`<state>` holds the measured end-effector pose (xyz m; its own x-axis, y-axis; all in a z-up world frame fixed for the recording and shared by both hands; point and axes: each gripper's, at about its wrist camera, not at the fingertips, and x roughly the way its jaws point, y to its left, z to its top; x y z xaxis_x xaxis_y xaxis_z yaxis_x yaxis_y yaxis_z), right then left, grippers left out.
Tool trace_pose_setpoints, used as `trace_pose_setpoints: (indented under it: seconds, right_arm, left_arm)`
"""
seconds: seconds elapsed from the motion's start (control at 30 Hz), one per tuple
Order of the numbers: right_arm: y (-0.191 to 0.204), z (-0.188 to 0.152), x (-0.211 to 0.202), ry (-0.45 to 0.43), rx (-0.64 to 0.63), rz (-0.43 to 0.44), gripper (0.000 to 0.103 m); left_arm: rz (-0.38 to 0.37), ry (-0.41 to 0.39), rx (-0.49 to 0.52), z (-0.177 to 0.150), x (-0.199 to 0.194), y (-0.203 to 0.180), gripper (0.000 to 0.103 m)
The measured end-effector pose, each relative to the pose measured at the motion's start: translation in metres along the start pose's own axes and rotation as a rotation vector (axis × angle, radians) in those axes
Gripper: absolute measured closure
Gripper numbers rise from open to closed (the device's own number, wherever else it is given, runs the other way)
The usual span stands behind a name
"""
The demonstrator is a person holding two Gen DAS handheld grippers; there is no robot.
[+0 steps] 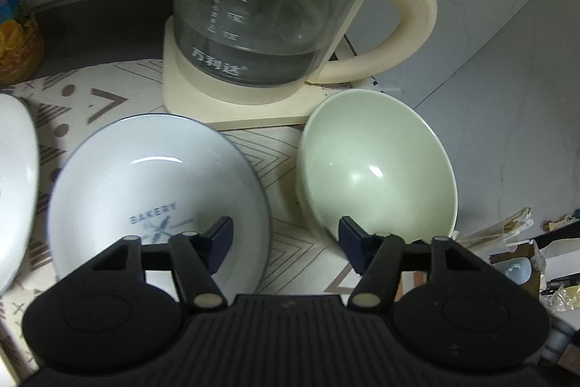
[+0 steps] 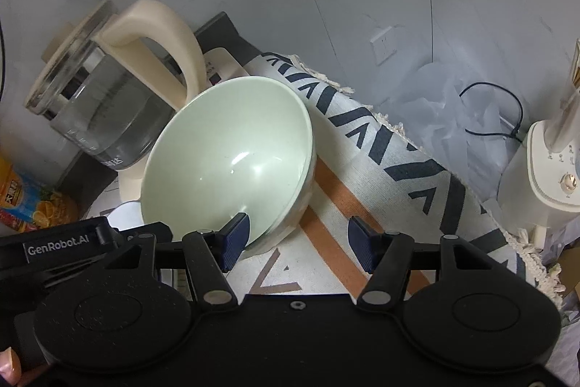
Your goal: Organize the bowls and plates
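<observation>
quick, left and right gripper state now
left gripper: open, holding nothing
right gripper: open, green bowl's rim between the fingers, not gripped

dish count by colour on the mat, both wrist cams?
White: 2 - white bowl with blue BAKERY print, plus a white dish cut off at the left edge
Green: 1 - pale green ceramic bowl
Total: 3

pale green bowl [image 1: 377, 162], white bowl [image 1: 156, 184], chevron-patterned cloth [image 2: 366, 133]
</observation>
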<state>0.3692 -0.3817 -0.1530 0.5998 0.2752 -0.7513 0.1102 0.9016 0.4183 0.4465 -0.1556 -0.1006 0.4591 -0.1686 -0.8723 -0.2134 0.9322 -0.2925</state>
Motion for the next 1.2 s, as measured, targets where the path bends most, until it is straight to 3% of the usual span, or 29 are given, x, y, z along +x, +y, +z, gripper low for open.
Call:
trace_pose_setpoints:
  seconds: [0.13,0.27,0.33,0.6,1.2]
  right_arm:
    - [0.0,0.003,0.008,0.014,0.016,0.008,0.051]
    - [0.003,0.004,0.015,0.041,0.021,0.061,0.072]
    - [0.008,0.004,0.014,0.043,-0.01,0.043,0.073]
    - [0.015,-0.004,-0.008,0.008,-0.056,0.053,0.073]
    - [0.036,-0.028,-0.072,-0.091,-0.147,0.103,0.073]
  left_arm:
    - [-0.009,0.018,0.01,0.002,0.009,-0.009,0.061]
    - [-0.026,0.033,0.007,0.003,0.017,-0.013,0.077]
    - [-0.037,0.042,0.013,0.003,0.02,-0.016,0.084]
    - [-0.044,0.036,0.028,-0.002,0.011,-0.015,0.086]
    - [-0.039,-0.074,0.015,-0.032,-0.064,-0.01,0.085]
